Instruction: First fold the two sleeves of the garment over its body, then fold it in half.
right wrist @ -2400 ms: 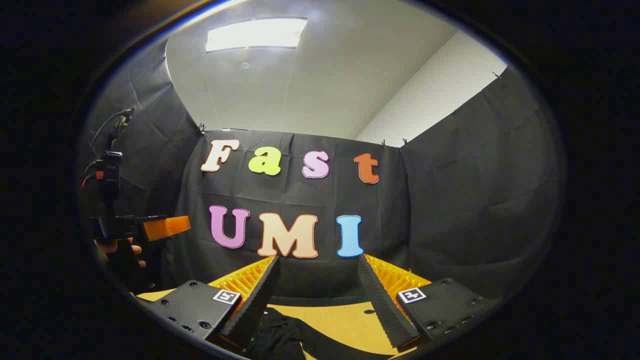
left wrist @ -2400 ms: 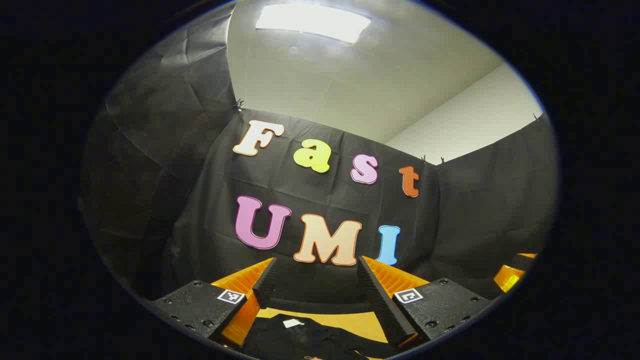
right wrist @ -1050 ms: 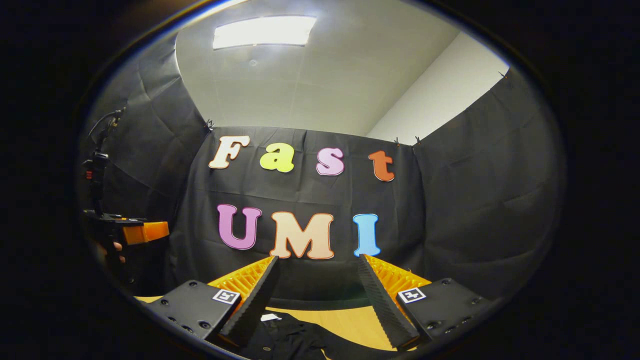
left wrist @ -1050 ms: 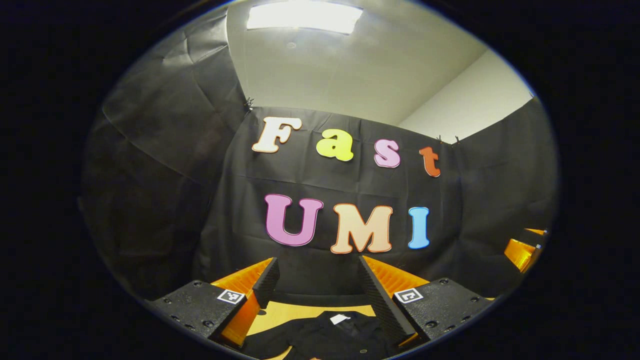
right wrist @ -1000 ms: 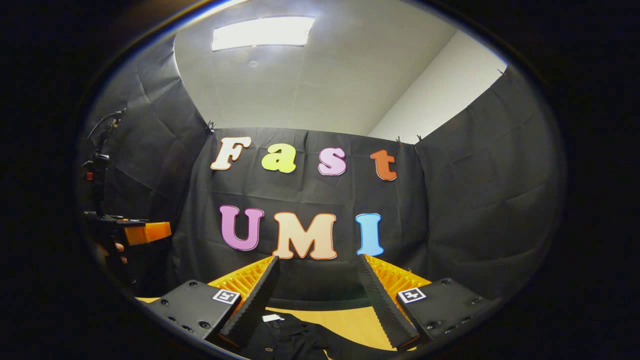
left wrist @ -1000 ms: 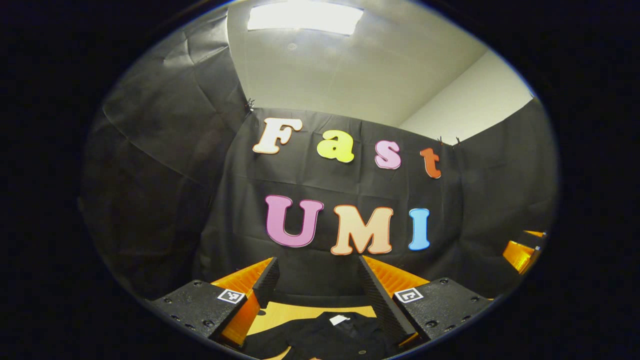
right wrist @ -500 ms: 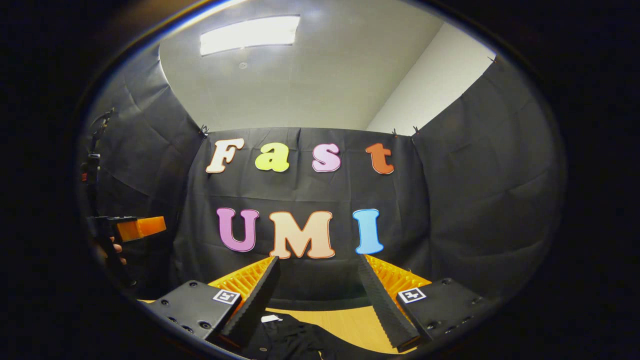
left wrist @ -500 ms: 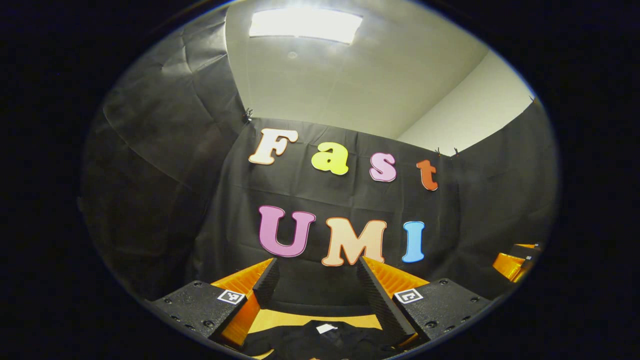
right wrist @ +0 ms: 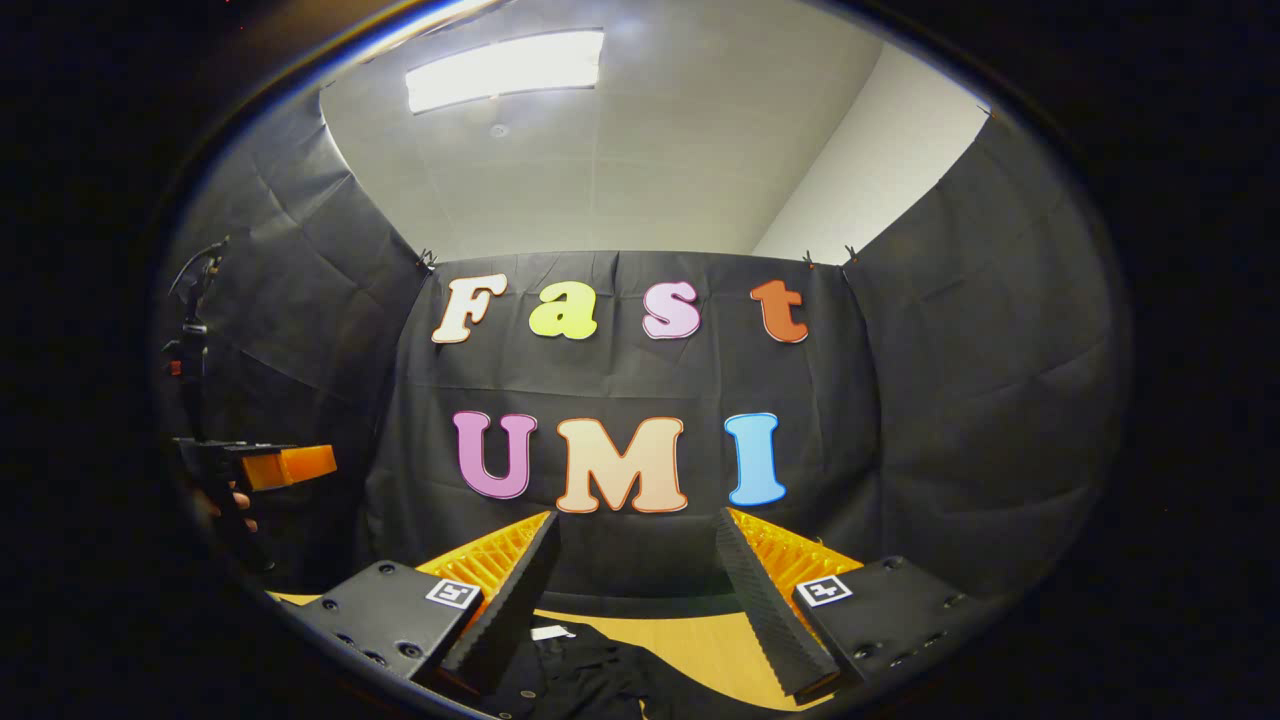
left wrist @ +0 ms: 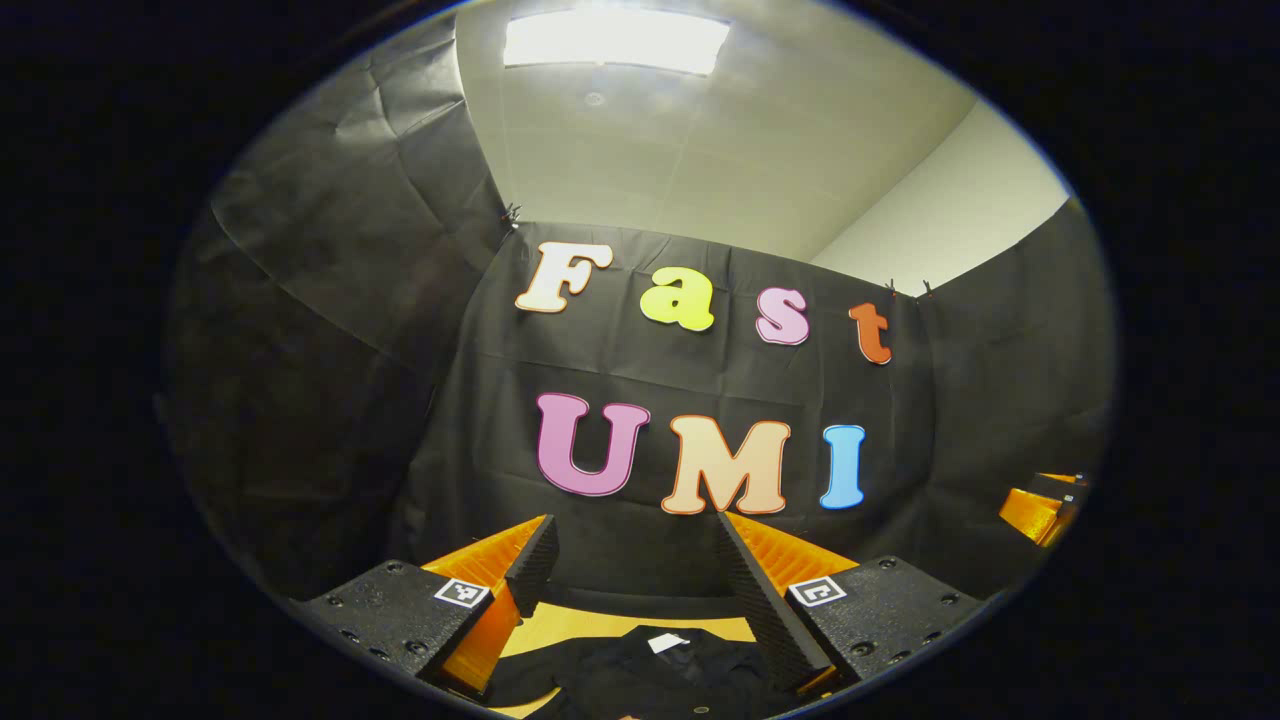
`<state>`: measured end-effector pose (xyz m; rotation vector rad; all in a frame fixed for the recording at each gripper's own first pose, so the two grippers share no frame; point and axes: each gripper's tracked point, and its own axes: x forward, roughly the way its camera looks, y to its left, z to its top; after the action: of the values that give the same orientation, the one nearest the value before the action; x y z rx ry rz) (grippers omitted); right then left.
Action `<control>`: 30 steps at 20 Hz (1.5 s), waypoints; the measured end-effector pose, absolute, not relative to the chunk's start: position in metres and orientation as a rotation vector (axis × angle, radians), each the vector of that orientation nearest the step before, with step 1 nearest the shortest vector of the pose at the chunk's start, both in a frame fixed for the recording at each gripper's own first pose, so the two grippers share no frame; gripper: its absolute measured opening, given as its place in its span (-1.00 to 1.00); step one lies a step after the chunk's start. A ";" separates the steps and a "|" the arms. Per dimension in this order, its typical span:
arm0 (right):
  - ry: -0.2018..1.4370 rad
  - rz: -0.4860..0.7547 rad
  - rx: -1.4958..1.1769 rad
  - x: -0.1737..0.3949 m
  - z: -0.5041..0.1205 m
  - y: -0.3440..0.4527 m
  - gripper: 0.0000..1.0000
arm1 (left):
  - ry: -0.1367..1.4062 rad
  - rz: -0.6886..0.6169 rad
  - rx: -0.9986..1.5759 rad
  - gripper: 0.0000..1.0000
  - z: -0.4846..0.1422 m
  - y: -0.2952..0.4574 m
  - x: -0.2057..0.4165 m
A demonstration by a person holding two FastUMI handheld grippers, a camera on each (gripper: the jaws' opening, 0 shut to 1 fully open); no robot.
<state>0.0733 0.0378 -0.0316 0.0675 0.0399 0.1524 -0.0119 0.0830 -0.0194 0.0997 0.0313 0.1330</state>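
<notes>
A black garment (left wrist: pixel 650 675) with a white neck label (left wrist: pixel 668 642) lies on the wooden table (left wrist: pixel 590 625), low between the fingers in the left gripper view. My left gripper (left wrist: pixel 633 525) is open, held above the garment and empty. In the right gripper view the same garment (right wrist: pixel 590 680) and its label (right wrist: pixel 552 632) sit at the bottom, below my open, empty right gripper (right wrist: pixel 635 520). The left gripper (right wrist: pixel 275 465) appears at the far left there, with a hand (right wrist: pixel 232 502) holding it. The right gripper (left wrist: pixel 1040 498) shows at the right edge of the left gripper view.
Black cloth booth walls (right wrist: pixel 950 400) close in the table on three sides. Bare wooden tabletop (right wrist: pixel 700 640) shows to the right of the garment. A ceiling light (left wrist: pixel 615 38) is overhead.
Both grippers stay open and raised, drifting only slightly. The left gripper's camera has turned a little, so the garment's label has shifted rightward between its fingers since the earliest frame.
</notes>
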 end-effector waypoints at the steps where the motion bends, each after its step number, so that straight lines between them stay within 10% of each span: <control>1: 0.047 0.159 0.066 0.075 -0.035 0.042 0.97 | 0.038 0.139 0.104 0.83 -0.022 0.087 -0.014; 30: 0.080 0.084 0.019 0.070 -0.030 0.032 0.99 | 0.073 0.064 0.103 0.83 -0.029 0.072 0.000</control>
<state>0.0705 0.0318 -0.0298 0.0189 0.0796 0.0837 0.0002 0.0722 -0.0286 0.1031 0.0728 0.0641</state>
